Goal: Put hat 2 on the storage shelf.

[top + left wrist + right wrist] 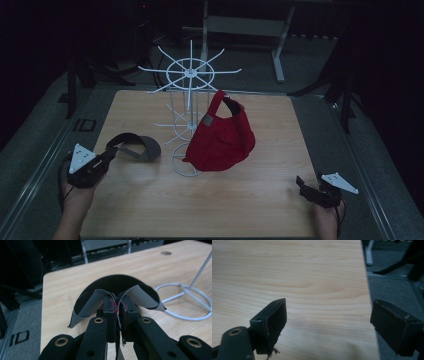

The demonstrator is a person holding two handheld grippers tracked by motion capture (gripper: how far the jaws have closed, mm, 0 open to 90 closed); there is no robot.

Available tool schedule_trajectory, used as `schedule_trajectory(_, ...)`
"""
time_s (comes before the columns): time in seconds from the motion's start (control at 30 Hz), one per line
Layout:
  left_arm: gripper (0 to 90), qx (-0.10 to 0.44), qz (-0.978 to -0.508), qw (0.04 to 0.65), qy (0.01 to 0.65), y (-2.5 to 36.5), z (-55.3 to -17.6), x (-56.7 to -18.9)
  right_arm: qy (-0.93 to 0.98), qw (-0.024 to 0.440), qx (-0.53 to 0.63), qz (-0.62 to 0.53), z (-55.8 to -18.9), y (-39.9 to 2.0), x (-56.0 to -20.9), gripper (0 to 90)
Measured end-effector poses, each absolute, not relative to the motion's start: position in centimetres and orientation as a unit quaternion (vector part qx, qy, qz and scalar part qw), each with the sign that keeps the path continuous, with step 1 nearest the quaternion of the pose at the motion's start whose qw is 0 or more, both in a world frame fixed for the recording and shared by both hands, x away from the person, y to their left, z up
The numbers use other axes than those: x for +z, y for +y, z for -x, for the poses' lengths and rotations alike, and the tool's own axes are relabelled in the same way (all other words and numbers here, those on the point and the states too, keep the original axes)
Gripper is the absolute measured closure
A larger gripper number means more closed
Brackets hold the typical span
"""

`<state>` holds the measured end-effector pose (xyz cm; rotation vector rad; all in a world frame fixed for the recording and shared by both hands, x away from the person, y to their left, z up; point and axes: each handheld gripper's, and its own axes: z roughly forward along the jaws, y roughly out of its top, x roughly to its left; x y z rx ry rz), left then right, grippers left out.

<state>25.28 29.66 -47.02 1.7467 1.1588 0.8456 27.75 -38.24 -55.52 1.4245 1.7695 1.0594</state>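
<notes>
Left gripper view shows my left gripper pinching the grey cap's brim, lifted over the table beside the white rack; my right gripper is spread.

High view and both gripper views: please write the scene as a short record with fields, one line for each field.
surface: wooden table
rack: white wire rack, standing upright on the table
red cap: red cap, hanging on the rack
dark cap: dark cap, pinched at its thin grey edge
left gripper: left gripper, shut on the dark cap
right gripper: right gripper, open, nothing between its jaws, over the table's edge
</notes>
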Motion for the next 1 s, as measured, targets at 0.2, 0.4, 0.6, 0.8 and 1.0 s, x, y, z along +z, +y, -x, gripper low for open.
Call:
schedule_trajectory(0.2, 85.2, 0.351, -0.696, 0.442, 0.444, 29.5, -25.0, -44.8, 0.657, 0.318, 0.396, -0.557, -27.9, -38.7, -55.5, 13.6)
schedule_trajectory(0.4, 85.2, 0.368, -0.687, 0.459, 0.427, 29.8, -24.4, -42.2, 0.658, 0.315, 0.397, -0.557, -27.9, -38.7, -55.5, 13.6)
schedule_trajectory(0.6, 85.2, 0.386, -0.68, 0.475, 0.403, 29.8, -23.4, -39.6, 0.657, 0.31, 0.403, -0.556, -27.9, -38.8, -55.5, 13.6)
schedule_trajectory(0.8, 85.2, 0.399, -0.679, 0.489, 0.375, 29.6, -22.0, -37.2, 0.661, 0.307, 0.402, -0.555, -27.9, -38.8, -55.5, 13.6)
schedule_trajectory(1.0, 85.2, 0.399, -0.678, 0.51, 0.348, 29.1, -21.1, -35.4, 0.661, 0.3, 0.404, -0.557, -27.9, -38.8, -55.5, 13.6)
